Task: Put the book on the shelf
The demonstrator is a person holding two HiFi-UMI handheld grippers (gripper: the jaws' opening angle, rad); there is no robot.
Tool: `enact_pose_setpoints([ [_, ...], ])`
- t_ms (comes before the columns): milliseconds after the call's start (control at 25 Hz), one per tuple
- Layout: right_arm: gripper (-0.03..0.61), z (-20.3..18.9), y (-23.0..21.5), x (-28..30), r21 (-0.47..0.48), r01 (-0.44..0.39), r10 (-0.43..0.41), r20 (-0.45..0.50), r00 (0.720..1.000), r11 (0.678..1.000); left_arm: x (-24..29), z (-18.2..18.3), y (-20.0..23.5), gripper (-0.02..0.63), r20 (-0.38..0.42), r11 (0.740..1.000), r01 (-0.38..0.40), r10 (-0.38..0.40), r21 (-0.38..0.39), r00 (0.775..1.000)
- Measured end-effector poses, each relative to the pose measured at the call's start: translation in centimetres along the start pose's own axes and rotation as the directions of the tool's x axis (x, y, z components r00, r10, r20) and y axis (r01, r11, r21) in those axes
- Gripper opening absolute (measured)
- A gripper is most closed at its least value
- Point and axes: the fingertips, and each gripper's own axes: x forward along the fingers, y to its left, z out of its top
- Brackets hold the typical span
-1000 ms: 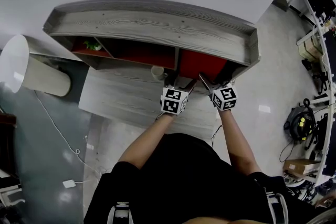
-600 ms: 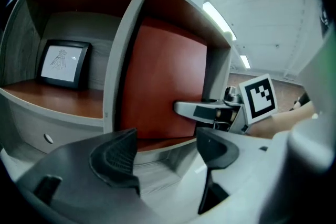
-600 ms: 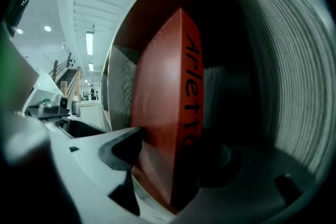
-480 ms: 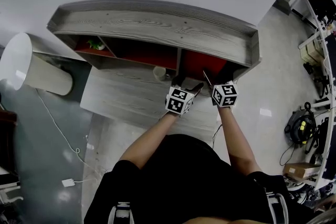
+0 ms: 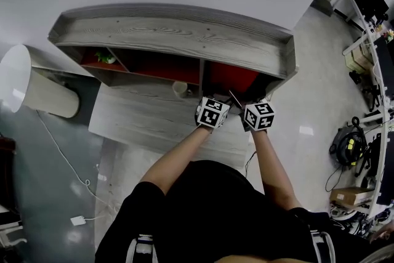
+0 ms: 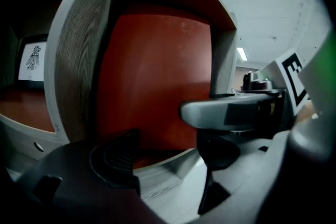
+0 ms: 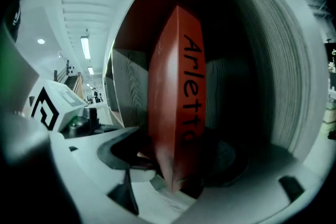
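Observation:
A red book point(image 7: 176, 97) with black letters on its spine stands nearly upright between the jaws of my right gripper point(image 7: 178, 165). Both pads touch its sides while the jaws are opening. The book shows as a thin edge point(image 5: 234, 98) at the mouth of the right, red-backed compartment point(image 5: 231, 77) of the grey wooden shelf point(image 5: 172, 34). My left gripper point(image 5: 219, 103) hangs just left of my right gripper point(image 5: 247, 101). Its jaws point(image 6: 168, 157) are open and empty, facing the compartment's red back panel point(image 6: 157, 76).
A wooden divider point(image 6: 84, 60) bounds the compartment on the left. A pale cup point(image 5: 180, 89) stands on the desk surface point(image 5: 141, 120) below the middle compartment. Something green point(image 5: 104, 57) sits in the left compartment. A white cylinder point(image 5: 24, 83) lies at far left. Equipment clutters the floor point(image 5: 351, 145) at right.
Both grippers have edged closer to the right compartment's mouth, and the left gripper has drawn nearer to the right one. The book stays between the right jaws.

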Motion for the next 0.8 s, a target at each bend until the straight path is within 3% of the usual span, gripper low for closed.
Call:
enact_pose_setpoints([
  [240, 0.311, -0.3, 0.2, -2.0, -0.005, 0.045, -0.045, 0.014, 0.999, 0.999, 0.3, 0.5, 0.2, 0.351, -0.012, 1.0, -0.009, 0.009, 0.011, 1.0],
  [560, 0.127, -1.1, -2.0, -4.0, 0.024, 0.165, -0.166, 0.024, 0.986, 0.986, 0.7, 1.0, -0.7, 0.344, 0.012, 1.0, 0.0, 0.0, 0.0, 1.0],
  [800, 0.035, -1.5, -2.9, -4.9, 0.038, 0.177, -0.178, 0.019, 0.984, 0.983, 1.4, 2.5, -2.2, 0.333, 0.044, 0.998, 0.057, -0.056, -0.008, 0.997],
])
